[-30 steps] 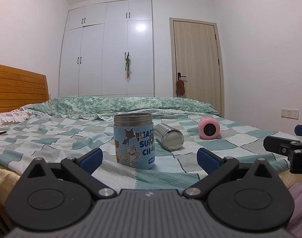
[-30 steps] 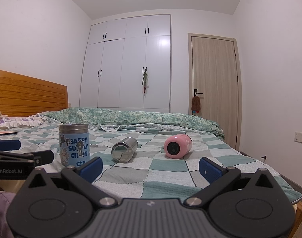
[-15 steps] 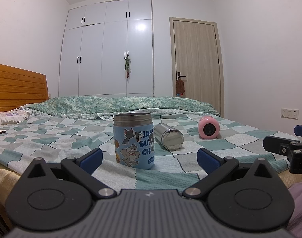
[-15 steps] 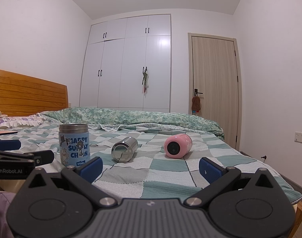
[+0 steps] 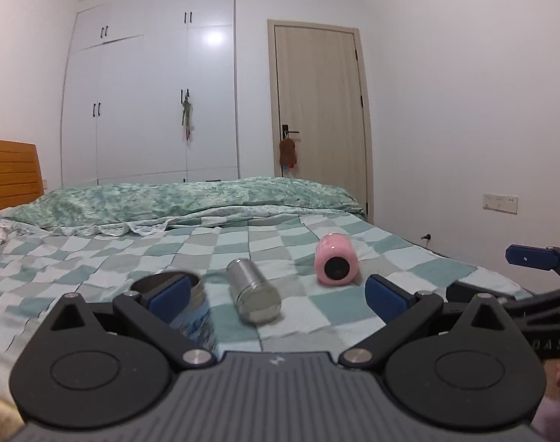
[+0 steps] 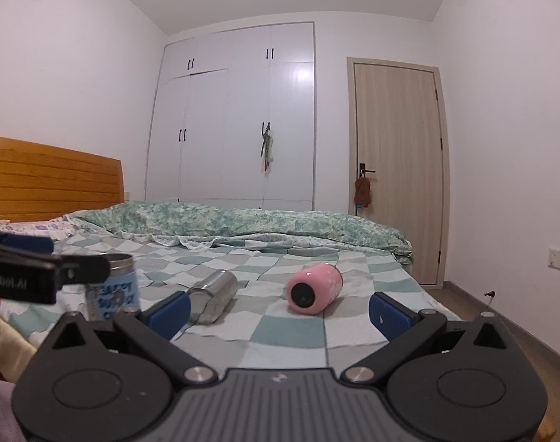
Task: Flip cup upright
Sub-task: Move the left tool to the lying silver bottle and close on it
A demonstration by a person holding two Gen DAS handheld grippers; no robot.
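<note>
In the left wrist view, the left gripper spreads wide across the lower frame, holding nothing. The steel cup lies on its side at centre frame between the blue fingertips, apart from both. The pink cup lies tipped over right of centre on the checked bedspread. The blue mug stands upright at lower left, partly hidden by the left finger.

In the right wrist view, the right gripper is likewise released and empty. The pink cup lies at centre frame, its dark end facing the camera; the steel cup lies left of it. The left gripper crosses the left edge, in front of the blue mug.
</note>
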